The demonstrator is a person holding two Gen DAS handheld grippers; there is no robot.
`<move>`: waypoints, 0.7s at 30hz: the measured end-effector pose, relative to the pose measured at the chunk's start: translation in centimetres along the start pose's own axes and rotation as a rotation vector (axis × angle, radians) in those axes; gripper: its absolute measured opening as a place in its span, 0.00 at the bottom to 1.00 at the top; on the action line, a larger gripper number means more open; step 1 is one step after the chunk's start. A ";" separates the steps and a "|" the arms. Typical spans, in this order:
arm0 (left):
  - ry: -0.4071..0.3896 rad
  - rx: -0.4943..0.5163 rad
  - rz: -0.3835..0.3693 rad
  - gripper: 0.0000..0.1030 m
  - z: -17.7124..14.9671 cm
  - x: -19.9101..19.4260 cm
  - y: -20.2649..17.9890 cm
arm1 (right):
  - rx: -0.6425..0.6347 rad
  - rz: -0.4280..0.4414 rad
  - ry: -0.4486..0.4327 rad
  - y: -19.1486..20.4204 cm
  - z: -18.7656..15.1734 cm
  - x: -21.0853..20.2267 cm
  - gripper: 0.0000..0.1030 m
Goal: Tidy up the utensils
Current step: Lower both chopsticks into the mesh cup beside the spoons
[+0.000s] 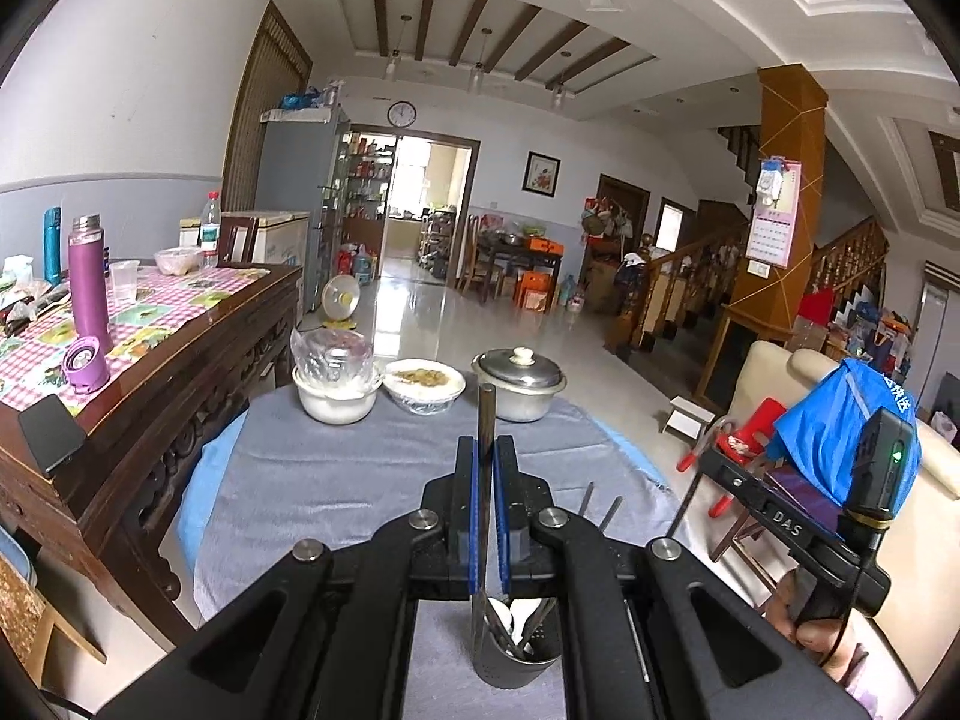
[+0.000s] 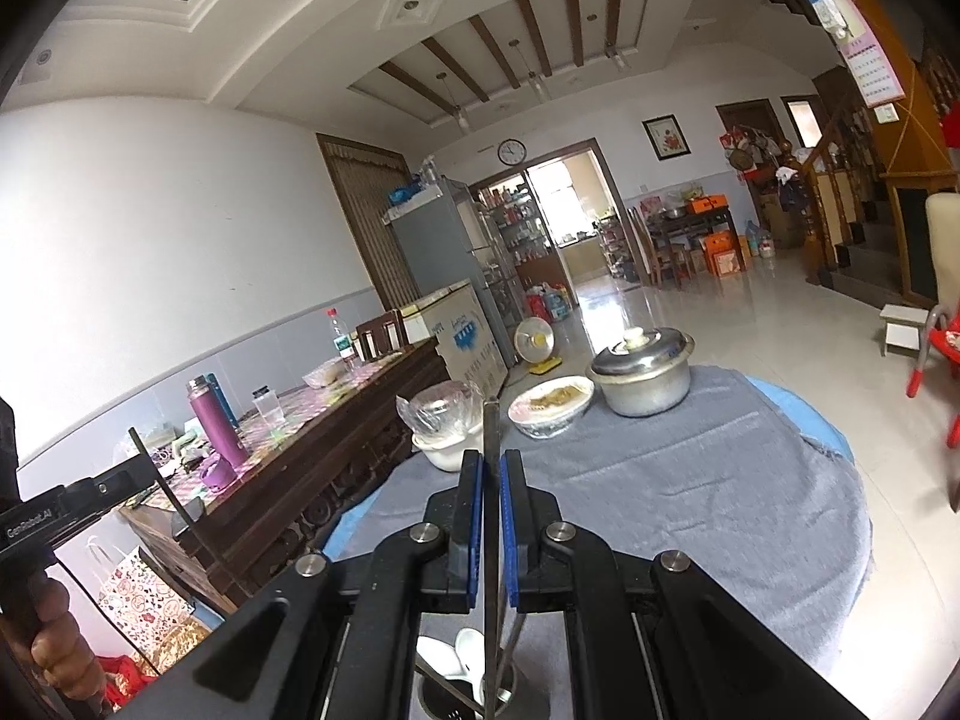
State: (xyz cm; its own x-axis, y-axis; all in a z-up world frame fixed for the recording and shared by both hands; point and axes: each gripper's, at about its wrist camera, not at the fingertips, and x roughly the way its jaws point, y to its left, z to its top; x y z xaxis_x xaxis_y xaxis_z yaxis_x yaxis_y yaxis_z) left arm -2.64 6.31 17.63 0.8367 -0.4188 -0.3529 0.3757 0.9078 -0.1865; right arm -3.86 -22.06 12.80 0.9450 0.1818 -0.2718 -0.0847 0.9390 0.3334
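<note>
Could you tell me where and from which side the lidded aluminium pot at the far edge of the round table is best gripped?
Grip the small pale knob on the lid of the lidded aluminium pot, coming straight down from above. The knob stands proud at the lid's centre and looks narrow enough for two fingers; the pot's body seems too wide, though its side handles might serve from the side.

A round bench (image 1: 336,480) under a grey cloth (image 1: 372,462) carries three vessels along its far edge: at 11 o'clock a white bowl (image 1: 336,402) topped with crumpled clear plastic, at 12 a food-filled bowl (image 1: 425,385), at 1 a lidded metal pot (image 1: 521,383). At 9 o'clock a dark wooden sideboard (image 1: 198,336) bears a checked cloth, a purple flask (image 1: 89,276) (its cap lying just beside it), a clear cup (image 1: 123,279) and a water bottle (image 1: 210,228). A small fan (image 1: 342,299) stands on the glossy floor, and a wall clock (image 1: 401,114) hangs above the doorway.
</note>
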 end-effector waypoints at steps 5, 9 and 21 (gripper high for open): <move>-0.013 0.008 -0.017 0.05 0.7 -0.5 -0.7 | -0.024 0.021 -0.027 1.4 1.0 0.0 0.06; -0.024 0.022 -0.034 0.05 1.4 -0.7 -1.5 | -0.050 0.031 -0.044 2.5 1.7 0.3 0.06; -0.033 0.055 -0.082 0.05 2.4 0.0 -4.0 | -0.054 0.027 -0.054 3.0 2.3 1.1 0.06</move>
State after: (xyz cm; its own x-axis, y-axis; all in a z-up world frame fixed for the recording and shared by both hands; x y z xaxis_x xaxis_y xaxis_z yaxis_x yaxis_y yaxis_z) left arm -3.25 2.72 20.55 0.8148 -0.4913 -0.3078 0.4639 0.8709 -0.1621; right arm -2.37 -19.69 15.58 0.9575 0.1932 -0.2141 -0.1265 0.9486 0.2902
